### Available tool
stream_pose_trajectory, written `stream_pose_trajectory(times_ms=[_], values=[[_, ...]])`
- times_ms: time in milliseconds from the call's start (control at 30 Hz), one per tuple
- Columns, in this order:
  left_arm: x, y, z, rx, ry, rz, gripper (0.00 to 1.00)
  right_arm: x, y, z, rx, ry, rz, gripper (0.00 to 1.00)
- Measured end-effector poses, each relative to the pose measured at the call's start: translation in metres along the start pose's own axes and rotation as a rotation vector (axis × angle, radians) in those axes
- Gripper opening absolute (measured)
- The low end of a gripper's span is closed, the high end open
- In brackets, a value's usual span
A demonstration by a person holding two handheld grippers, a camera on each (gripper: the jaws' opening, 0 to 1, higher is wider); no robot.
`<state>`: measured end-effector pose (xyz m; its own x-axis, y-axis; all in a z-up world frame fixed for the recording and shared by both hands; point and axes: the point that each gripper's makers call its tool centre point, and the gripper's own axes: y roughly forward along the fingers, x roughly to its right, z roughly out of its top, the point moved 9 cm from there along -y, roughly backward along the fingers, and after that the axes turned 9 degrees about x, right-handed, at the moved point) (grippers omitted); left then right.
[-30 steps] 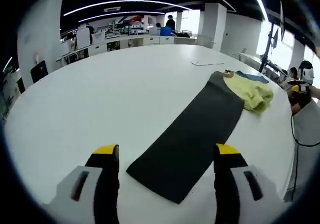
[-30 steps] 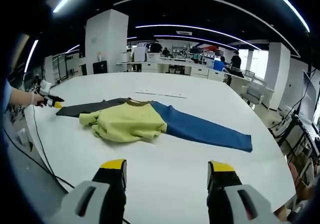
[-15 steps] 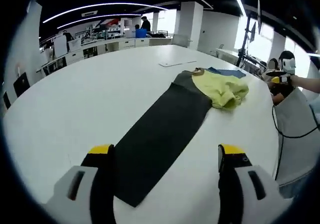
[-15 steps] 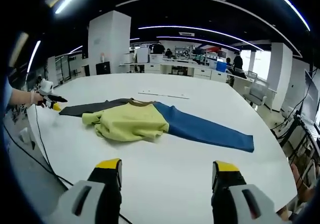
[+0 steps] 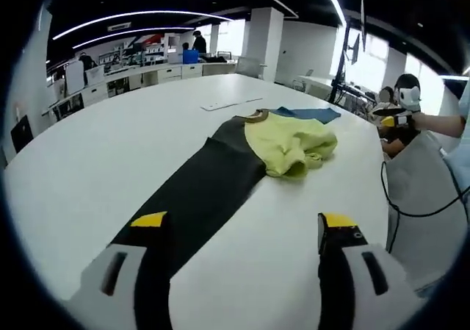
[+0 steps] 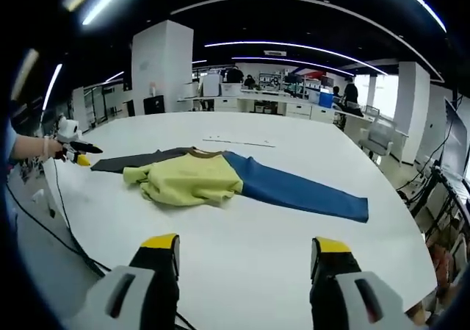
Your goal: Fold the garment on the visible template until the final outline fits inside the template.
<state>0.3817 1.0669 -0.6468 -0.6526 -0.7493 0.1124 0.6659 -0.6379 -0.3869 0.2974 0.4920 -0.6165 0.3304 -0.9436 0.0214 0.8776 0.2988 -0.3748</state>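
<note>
Your left hand-held gripper [image 5: 241, 231] has its jaws wide apart and holds nothing. It hangs over the end of the dark sleeve [image 5: 192, 195], likely so you can pick that end up and fold it in. Your right hand-held gripper [image 6: 244, 250] is also wide and empty, back from the blue sleeve [image 6: 294, 191]. The garment [image 6: 192, 177] lies on the white tabletop [image 6: 242, 227]. Its yellow middle is bunched and wrinkly. The two long sleeves lie flat, stretched out to each side. I cannot make out a template.
</note>
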Motion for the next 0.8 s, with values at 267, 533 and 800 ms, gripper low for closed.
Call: stream_pose_trajectory(times_ms=[267, 533, 800], values=[[0.048, 0.003, 0.006, 0.01, 0.014, -0.013, 0.78, 0.014, -0.006, -0.004, 0.008, -0.008, 0.039, 0.73], [0.089, 0.009, 0.012, 0.059, -0.003, 0.007, 0.78, 0.029, -0.006, -0.013, -0.01, -0.031, 0.109, 0.8], [0.118, 0.019, 0.016, 0.086, 0.035, 0.006, 0.77, 0.045, 0.001, -0.01, -0.009, -0.071, 0.168, 0.8]])
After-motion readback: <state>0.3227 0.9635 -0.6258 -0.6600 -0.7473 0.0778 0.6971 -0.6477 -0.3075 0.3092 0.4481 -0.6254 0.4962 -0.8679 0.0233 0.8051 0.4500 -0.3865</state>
